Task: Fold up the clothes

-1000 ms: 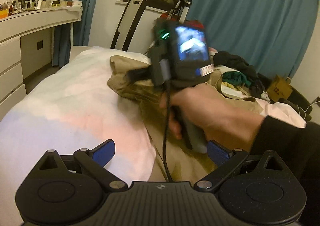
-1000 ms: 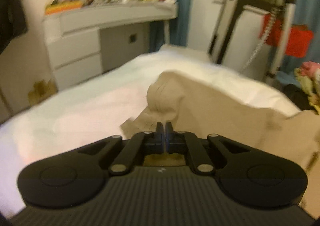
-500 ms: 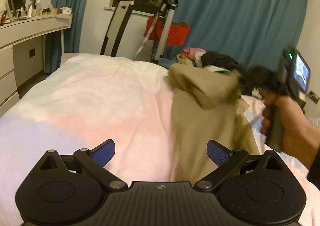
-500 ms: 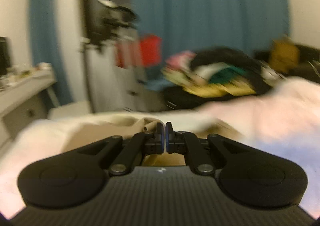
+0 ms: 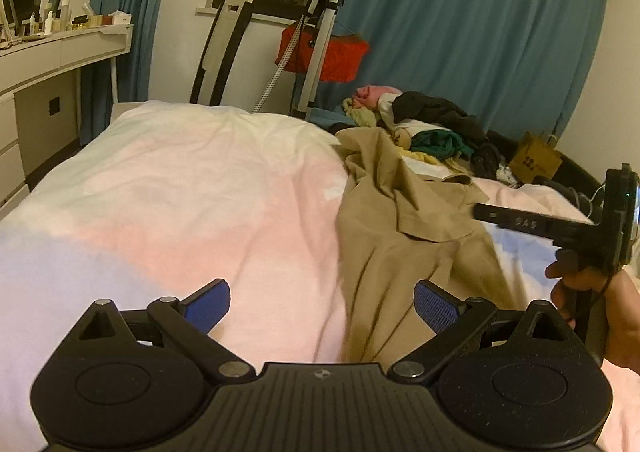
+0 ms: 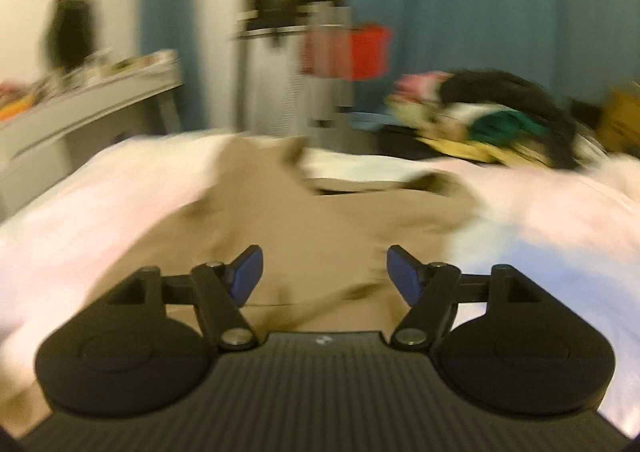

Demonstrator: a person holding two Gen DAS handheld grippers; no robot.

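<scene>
A tan garment point(image 5: 404, 228) lies rumpled on the right half of the pale pink bed point(image 5: 192, 204), one part folded over itself. My left gripper point(image 5: 322, 302) hovers open over the bed's near edge, its blue pads empty, the cloth's lower hem just ahead of its right finger. In the blurred right wrist view the tan garment point(image 6: 320, 220) spreads out directly ahead of my right gripper point(image 6: 322, 276), which stands open above it with nothing held. A hand point(image 5: 600, 300) holds the right gripper at the far right of the left wrist view.
A heap of mixed clothes point(image 5: 432, 128) sits at the bed's far right. A white desk with drawers point(image 5: 44, 64) stands left. A garment steamer stand point(image 5: 316, 32) and red bag point(image 5: 324, 52) are behind the bed, before blue curtains. A cardboard box point(image 5: 534, 162) sits at right.
The right gripper carried the tan cloth's end across to the right, then opened and let it drop. The garment now lies folded on the bed's right side. The left gripper stayed open.
</scene>
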